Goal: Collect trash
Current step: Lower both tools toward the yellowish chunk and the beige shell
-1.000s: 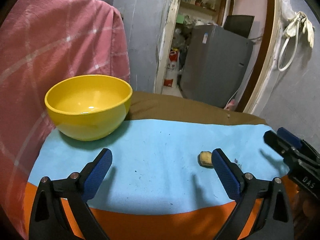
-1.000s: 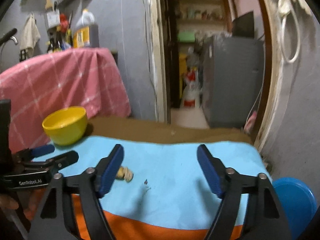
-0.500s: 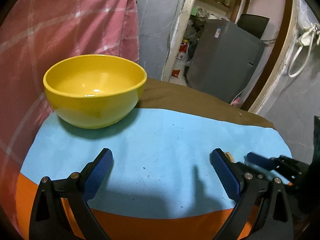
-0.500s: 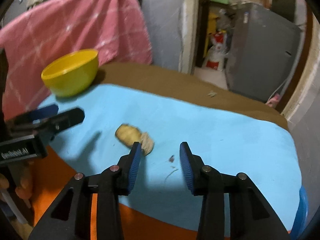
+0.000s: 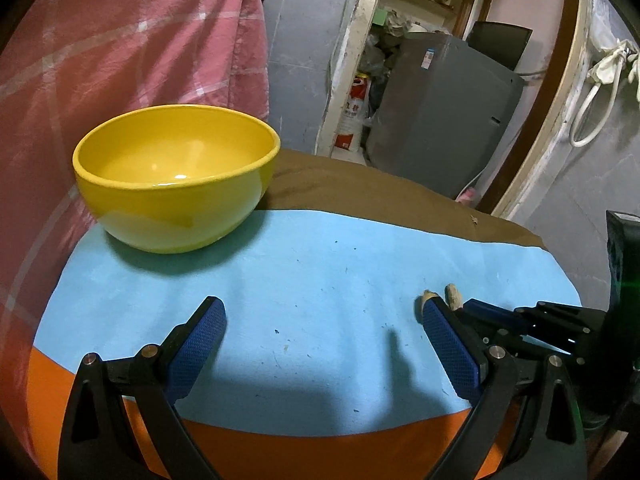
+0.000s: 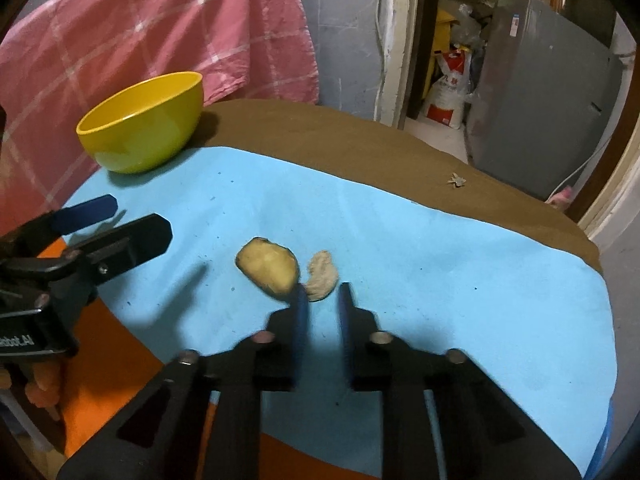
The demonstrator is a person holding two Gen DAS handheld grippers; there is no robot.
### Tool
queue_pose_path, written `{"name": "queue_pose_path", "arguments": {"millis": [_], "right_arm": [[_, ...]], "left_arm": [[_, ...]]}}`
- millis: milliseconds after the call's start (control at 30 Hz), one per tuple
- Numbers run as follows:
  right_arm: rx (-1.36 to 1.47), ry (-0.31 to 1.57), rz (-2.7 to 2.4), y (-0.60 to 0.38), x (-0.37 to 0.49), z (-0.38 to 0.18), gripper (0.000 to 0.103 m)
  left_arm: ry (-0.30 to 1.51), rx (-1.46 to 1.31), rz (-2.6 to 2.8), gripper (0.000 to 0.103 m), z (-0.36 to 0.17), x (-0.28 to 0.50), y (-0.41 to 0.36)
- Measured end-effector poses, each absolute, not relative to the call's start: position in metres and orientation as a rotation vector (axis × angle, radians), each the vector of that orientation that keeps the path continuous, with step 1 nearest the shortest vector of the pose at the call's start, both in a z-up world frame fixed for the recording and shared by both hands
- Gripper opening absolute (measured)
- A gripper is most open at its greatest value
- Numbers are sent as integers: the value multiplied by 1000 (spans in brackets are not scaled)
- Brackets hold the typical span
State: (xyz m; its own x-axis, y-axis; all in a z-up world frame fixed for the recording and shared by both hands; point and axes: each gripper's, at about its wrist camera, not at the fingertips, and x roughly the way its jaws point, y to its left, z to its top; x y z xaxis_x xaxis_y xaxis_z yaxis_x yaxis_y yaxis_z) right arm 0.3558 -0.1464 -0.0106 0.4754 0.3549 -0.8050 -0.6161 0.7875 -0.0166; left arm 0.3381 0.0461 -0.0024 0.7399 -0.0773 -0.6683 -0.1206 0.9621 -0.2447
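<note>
Two scraps of trash lie on the light blue cloth point(image 6: 400, 248): a yellowish potato-like piece point(image 6: 267, 265) and a smaller beige scrap point(image 6: 321, 275) touching its right side. My right gripper point(image 6: 320, 300) is low over the cloth just in front of them, jaws narrowed to a small gap, nothing between them. The beige scrap's tip sits at the gap. My left gripper point(image 5: 320, 332) is open and empty over the cloth; it shows at the left in the right wrist view point(image 6: 112, 224). A yellow bowl point(image 5: 176, 172) stands at the far left, empty.
A pink checked cloth point(image 6: 160, 40) hangs behind the bowl. The brown table covering point(image 6: 360, 144) carries a small dry crumb point(image 6: 456, 180) near the far edge. An orange layer point(image 5: 280, 448) shows at the near edge. A grey fridge point(image 5: 440, 120) stands beyond the doorway.
My right gripper has come down and forward to the scraps while its jaws narrowed from wide open to a small gap. My left gripper moved closer to the bowl and stayed open.
</note>
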Motion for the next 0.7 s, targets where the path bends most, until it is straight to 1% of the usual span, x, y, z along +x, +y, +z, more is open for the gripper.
{"name": "queue_pose_path", "arguments": {"millis": [100, 267, 433, 500, 700], "right_arm": [[-318, 886, 607, -146, 355, -9, 8], [-258, 835, 588, -157, 354, 0, 8], [-206, 833, 578, -170, 359, 4, 8], [-183, 837, 567, -179, 361, 5, 8], [-17, 861, 558, -215, 373, 8, 8]], "left_arm": [[742, -274, 13, 97, -3, 339, 45], [752, -230, -19, 97, -3, 341, 36], [769, -157, -43, 96, -5, 345, 22], [778, -125, -55, 88, -6, 348, 17], [820, 25, -116, 72, -12, 359, -13]]}}
